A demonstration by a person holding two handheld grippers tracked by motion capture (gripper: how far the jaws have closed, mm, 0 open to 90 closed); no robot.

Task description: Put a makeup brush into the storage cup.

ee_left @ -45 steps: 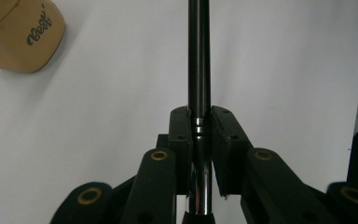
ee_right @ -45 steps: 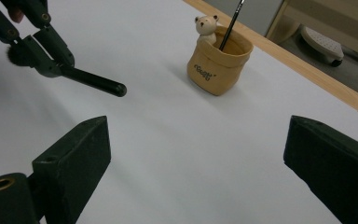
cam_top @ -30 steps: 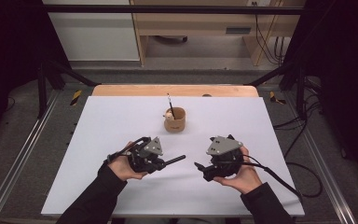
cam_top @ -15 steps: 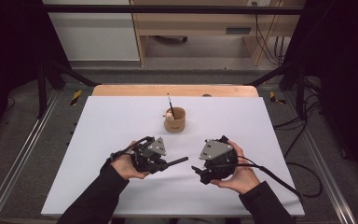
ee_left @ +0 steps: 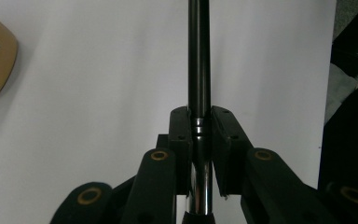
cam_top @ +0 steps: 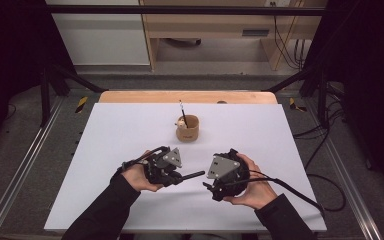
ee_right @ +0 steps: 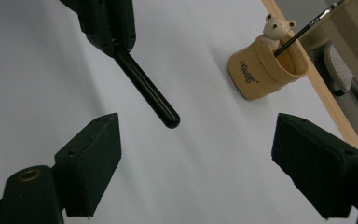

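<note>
Step in hand, by judgement: passing a pen (cam_top: pixel 190 176) from one claw to the other, or pulling its cap — cannot tell which. Left gripper (cam_top: pixel 172 176) clamped on the pen, pads tight on both sides of a ringed metal band on the barrel (ee_left: pixel 199 126); pen held level above the white table (cam_top: pixel 105 150), free end pointing toward the right gripper (cam_top: pixel 209 187). Right gripper's jaws standing wide and just been closing a little, with nothing between them; rounded black pen tip (ee_right: pixel 168 116) seen ahead of and between the pads (ee_right: pixel 91 158), apart from both. Next move likely calls for bringing the right jaws around the free end, squared to the barrel, then closing before the left lets go. Pen itself: slim, glossy black, straight, chrome near the gripped end — smooth, so liable to slip in a loose grip. Tan holder with a small bear figure (cam_top: pixel 188 128) standing farther back at mid-table, one thin brush (cam_top: pixel 182 108) leaning in it, well apart from both hands.
</note>
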